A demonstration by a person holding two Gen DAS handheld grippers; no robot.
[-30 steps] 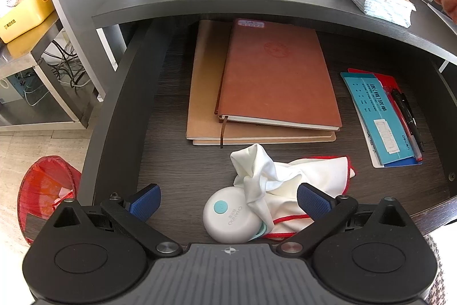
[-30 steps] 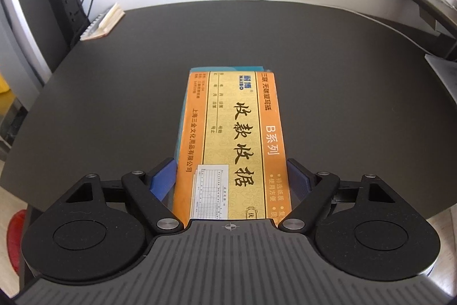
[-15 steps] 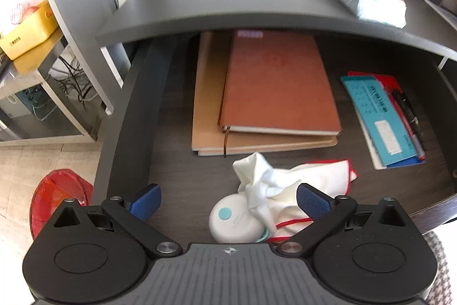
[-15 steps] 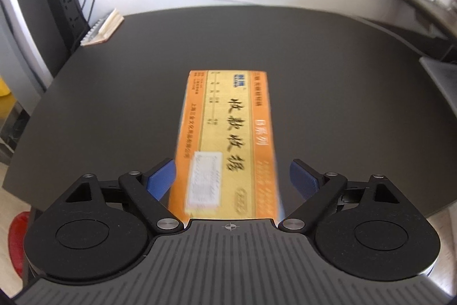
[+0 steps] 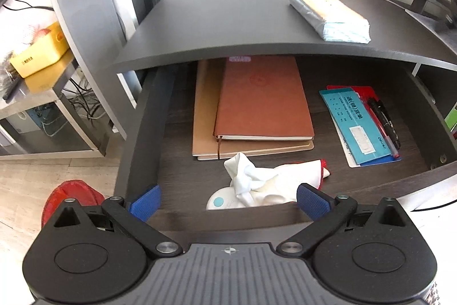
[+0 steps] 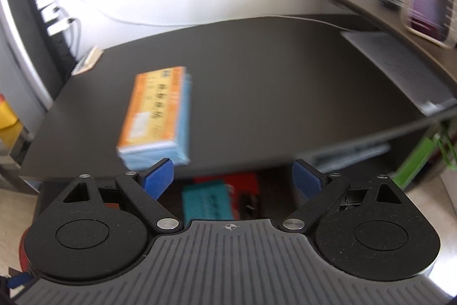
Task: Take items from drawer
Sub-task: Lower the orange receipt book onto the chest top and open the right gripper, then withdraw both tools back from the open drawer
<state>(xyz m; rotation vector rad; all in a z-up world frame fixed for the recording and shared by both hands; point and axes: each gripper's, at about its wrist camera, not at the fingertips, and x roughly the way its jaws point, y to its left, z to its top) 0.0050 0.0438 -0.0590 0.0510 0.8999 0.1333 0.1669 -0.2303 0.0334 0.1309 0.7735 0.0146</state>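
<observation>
The open drawer (image 5: 142, 133) under the dark desk (image 5: 228, 25) holds two stacked brown notebooks (image 5: 262, 102), a white cloth with red trim (image 5: 265, 182), a white round case (image 5: 221, 202), a teal booklet (image 5: 357, 127) and pens (image 5: 382, 119). My left gripper (image 5: 227, 200) is open and empty above the drawer's front edge. The orange receipt pad stack (image 6: 157, 113) lies on the desk top; it also shows in the left wrist view (image 5: 328, 13). My right gripper (image 6: 232, 179) is open and empty, pulled back from the pad, over the drawer's teal booklet (image 6: 207, 203).
A yellow box (image 5: 40, 50) sits on a metal shelf at left. A red bin (image 5: 71, 199) stands on the floor. A monitor stand (image 5: 420, 2) and papers (image 6: 400, 67) occupy the desk's right side. A power strip (image 6: 48, 10) hangs at the back left.
My right gripper opened, let go of the receipt pad on the desk and drew back towards the drawer. My left gripper rose and backed away from the cloth and case.
</observation>
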